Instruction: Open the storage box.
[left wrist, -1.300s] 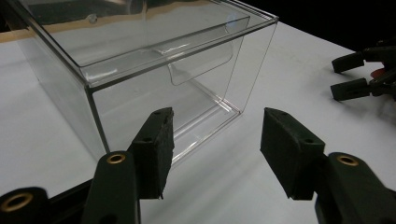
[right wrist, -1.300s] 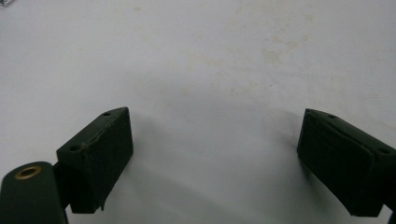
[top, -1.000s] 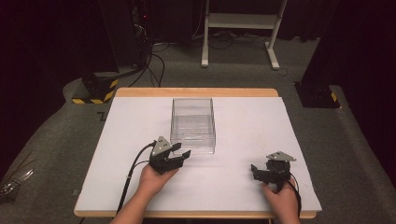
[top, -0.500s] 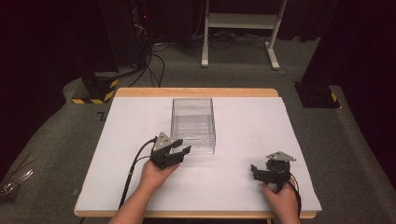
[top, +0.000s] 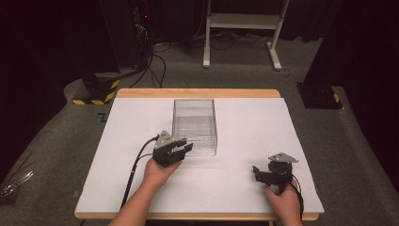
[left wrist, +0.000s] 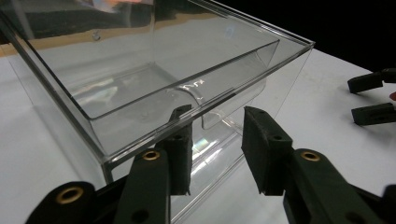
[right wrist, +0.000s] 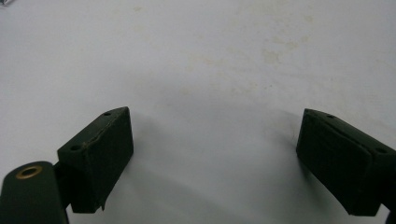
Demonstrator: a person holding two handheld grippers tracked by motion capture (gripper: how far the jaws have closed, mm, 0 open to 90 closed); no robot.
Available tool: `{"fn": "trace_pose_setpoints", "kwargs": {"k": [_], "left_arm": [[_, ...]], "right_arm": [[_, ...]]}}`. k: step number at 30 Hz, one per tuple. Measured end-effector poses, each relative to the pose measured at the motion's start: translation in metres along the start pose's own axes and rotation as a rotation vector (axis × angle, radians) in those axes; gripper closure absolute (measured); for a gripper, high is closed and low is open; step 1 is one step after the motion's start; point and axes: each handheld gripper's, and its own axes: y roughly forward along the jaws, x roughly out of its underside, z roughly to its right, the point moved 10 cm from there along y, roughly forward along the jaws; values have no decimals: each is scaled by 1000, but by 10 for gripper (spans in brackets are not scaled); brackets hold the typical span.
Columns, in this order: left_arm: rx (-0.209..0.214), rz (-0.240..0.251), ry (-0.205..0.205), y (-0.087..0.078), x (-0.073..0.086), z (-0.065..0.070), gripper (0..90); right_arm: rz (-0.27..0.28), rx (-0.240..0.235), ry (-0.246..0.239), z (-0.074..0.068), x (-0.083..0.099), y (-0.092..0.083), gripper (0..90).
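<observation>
The worktop (top: 141,188), white-covered with a wooden edge, stands on grey carpet in a dark room and carries a clear plastic box (top: 195,125) at its centre. The left gripper (top: 181,149), held level at the box's near-left corner, has just been closing its jaws astride the near wall (left wrist: 196,116), pads not yet pressing. The right gripper (top: 259,174) rests released, well apart, on the bare worktop.

One clear plastic box (top: 195,126), two hand-held tools, one white table (top: 254,127)

Right gripper (right wrist: 215,163) over bare white table (right wrist: 210,60), black fingers (right wrist: 100,149) wide apart, nothing between
</observation>
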Motion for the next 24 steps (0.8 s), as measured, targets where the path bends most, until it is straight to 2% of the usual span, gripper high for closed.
{"fn": "trace_pose_setpoints", "kwargs": {"k": [2,11,16,24], "left_arm": [[9,5,7,1,0,1,648],[-2,32,4,3,1,0,705],[-14,43,51,5,5,-1,743],[16,67,59,3,6,-2,774]], "right_arm": [[0,1,-1,0,0,0,112],[-1,1,-2,0,0,0,114],[-1,1,0,0,0,0,114],[-1,1,2,0,0,0,115]]}}
